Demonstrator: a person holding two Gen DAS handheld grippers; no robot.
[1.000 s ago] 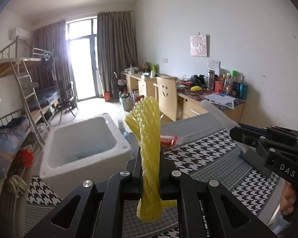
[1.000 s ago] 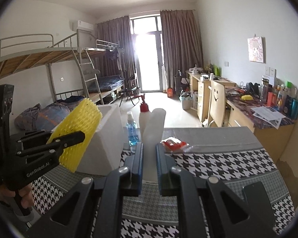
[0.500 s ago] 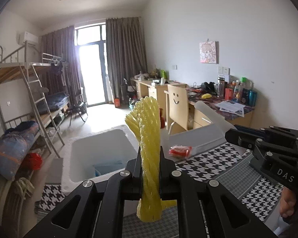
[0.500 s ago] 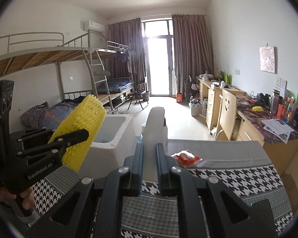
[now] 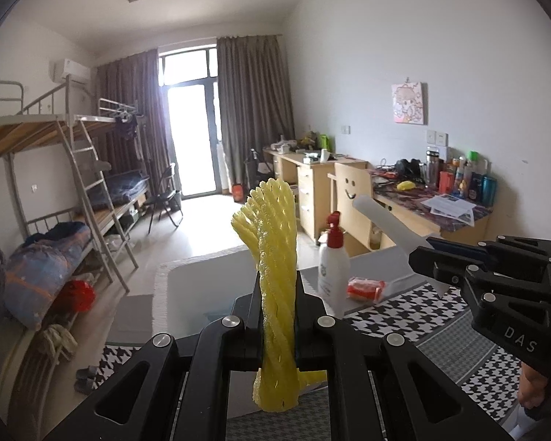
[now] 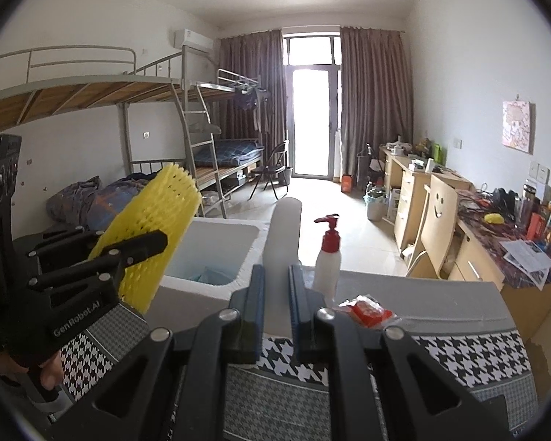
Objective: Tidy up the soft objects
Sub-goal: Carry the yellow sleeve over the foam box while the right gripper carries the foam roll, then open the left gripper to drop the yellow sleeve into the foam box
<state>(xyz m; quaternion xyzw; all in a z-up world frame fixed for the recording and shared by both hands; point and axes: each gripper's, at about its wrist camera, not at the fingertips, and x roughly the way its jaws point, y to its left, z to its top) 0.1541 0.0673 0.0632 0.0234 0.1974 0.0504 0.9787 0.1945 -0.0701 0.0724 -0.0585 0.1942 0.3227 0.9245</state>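
Left-wrist view: left tool (image 5: 277, 316) clamps yellow foam net (image 5: 275, 257) upright at six o'clock, above white foam box (image 5: 161, 294); right tool (image 5: 437, 261) at three o'clock pinches white foam sheet (image 5: 382, 220). Right-wrist view: right tool (image 6: 275, 286) grips that sheet (image 6: 283, 235) at centre; net (image 6: 154, 231) at nine o'clock; pump bottle (image 6: 327, 257) stands on counter (image 6: 440, 308).

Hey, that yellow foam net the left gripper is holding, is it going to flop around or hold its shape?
The yellow foam net probably holds its shape: it stands upright above the left gripper. It looks squashy, pinched narrow where the pads clamp it. Its open mesh suggests it is very light.
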